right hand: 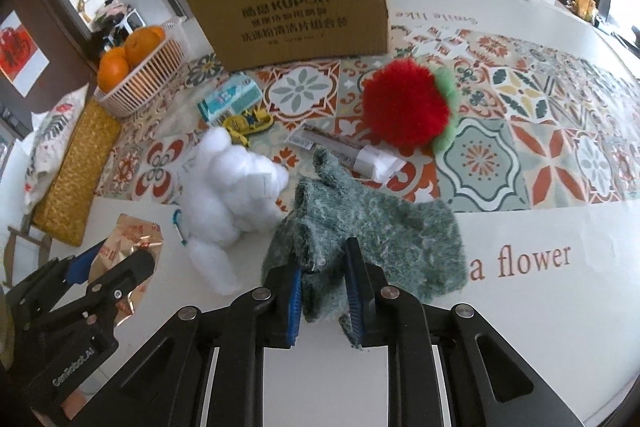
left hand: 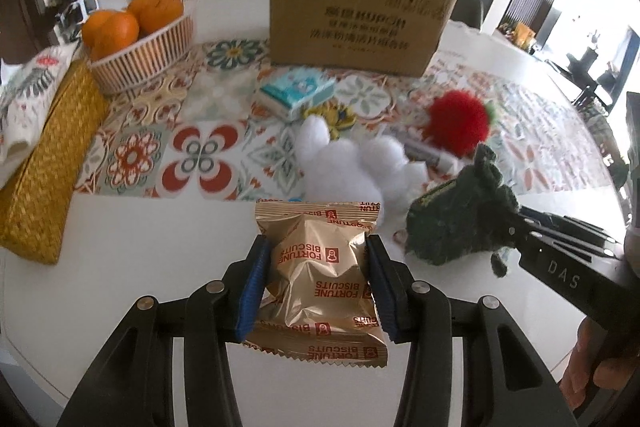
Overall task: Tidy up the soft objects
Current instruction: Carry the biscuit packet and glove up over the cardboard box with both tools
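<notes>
Daylight from windows at the right lit both views brightly, washing out the white table there. Fisheye bending curved the edges into dark corners. The box print and red pompom were blurred in the left view.

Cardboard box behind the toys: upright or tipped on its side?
Upright: the cardboard box stands on the patterned mat, its print reading right way up.

Plush bear left of pompom, box behind.
</notes>
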Available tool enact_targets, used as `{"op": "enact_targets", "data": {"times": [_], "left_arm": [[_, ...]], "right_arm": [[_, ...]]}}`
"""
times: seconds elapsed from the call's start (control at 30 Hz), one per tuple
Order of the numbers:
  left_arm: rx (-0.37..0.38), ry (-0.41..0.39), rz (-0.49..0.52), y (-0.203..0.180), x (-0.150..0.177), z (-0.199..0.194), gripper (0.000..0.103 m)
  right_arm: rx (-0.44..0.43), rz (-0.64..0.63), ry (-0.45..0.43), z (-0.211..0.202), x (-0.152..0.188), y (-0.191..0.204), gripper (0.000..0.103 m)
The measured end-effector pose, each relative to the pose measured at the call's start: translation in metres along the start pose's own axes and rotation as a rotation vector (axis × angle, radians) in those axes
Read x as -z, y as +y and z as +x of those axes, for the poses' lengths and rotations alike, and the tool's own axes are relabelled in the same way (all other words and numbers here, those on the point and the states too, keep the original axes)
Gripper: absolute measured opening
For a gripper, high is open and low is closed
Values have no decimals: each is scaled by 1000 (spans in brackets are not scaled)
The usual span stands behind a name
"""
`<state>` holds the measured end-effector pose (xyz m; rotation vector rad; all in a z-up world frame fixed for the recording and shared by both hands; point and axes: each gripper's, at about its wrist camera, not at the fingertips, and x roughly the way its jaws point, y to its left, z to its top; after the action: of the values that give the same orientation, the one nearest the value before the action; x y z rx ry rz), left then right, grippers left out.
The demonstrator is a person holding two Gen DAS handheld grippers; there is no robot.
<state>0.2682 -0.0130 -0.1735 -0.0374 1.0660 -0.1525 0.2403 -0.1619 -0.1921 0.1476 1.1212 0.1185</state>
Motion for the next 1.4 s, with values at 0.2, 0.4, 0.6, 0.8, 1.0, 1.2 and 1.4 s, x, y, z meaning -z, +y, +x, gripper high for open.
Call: {"op": "enact_targets", "data": {"times": [0.2, 0.4, 0.6, 0.8, 1.0, 1.2, 1.4], "left_arm": [[29, -53, 28, -8, -15, -16, 47], [56, -111, 58, -18, -32, -33, 47], [78, -163, 75, -27, -48, -46, 47], [96, -207, 83, -31, -68, -57, 47], [101, -246, 94, -34, -86, -65, 47], [82, -295, 106, -35, -108, -72, 47], [67, -348, 104, -34, -134, -80, 47]], "right_arm": [[3, 12, -59, -26, -5, -1, 20], [-3, 28, -122, -51, -13, -2, 20], [-9, 38, -183, -69, -22, -2, 19], [-26, 28, -245, -86, -35, 2, 19], [-47, 19, -296, -97, -52, 5, 19], [-62, 11, -344, -104, -74, 6, 19], [-83, 10, -388, -109, -99, 8, 19]]}}
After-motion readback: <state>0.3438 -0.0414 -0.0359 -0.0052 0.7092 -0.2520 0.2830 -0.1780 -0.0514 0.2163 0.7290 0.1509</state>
